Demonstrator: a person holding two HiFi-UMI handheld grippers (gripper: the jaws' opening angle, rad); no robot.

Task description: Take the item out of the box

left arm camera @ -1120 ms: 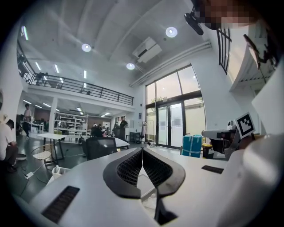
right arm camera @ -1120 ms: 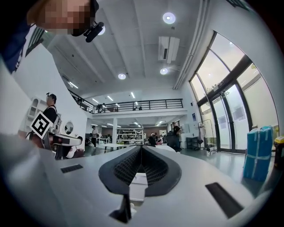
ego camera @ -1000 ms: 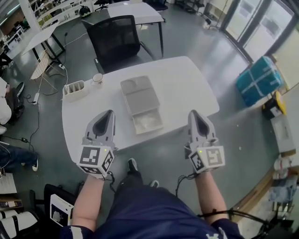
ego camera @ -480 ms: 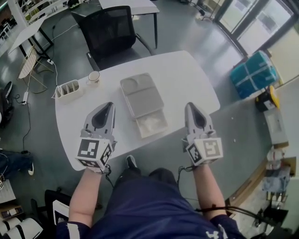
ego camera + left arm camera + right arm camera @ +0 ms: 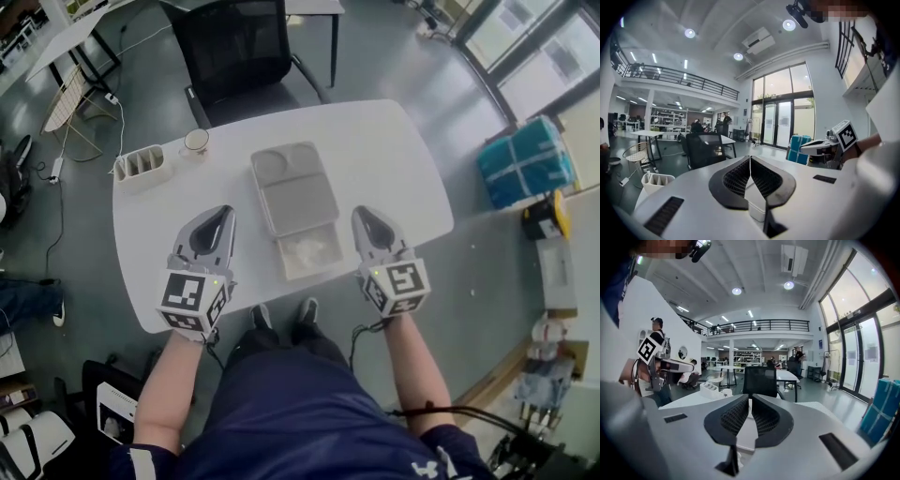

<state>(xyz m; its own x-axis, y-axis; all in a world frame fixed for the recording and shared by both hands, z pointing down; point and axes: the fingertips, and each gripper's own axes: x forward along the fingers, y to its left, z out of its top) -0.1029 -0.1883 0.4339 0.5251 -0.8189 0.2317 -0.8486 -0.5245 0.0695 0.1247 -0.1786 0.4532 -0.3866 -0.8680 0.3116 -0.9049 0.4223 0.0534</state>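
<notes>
Flanking the box (image 5: 291,192), both tools hang above the near part of the table (image 5: 394,169). The left gripper (image 5: 227,212) and right gripper (image 5: 358,212) each have black ribbed pads pressed tip to tip, clenched on nothing.

Box: pale grey, matte, rectangular with rounded corners. Its near end is open as a shallow tray. The item (image 5: 305,251) lies inside that open end, between the two grippers; whitish, shape unclear.

Table: white, smooth, rounded corners, bare to the right of the box. Left of the box and farther back stand a white slotted rack (image 5: 143,167) and a small cup (image 5: 196,141).

Beyond the box, off the table: a black mesh chair (image 5: 239,56) on grey glossy floor. Far right of the box: a blue crate (image 5: 525,161). Tall glazed doors (image 5: 787,122) stand beyond.
</notes>
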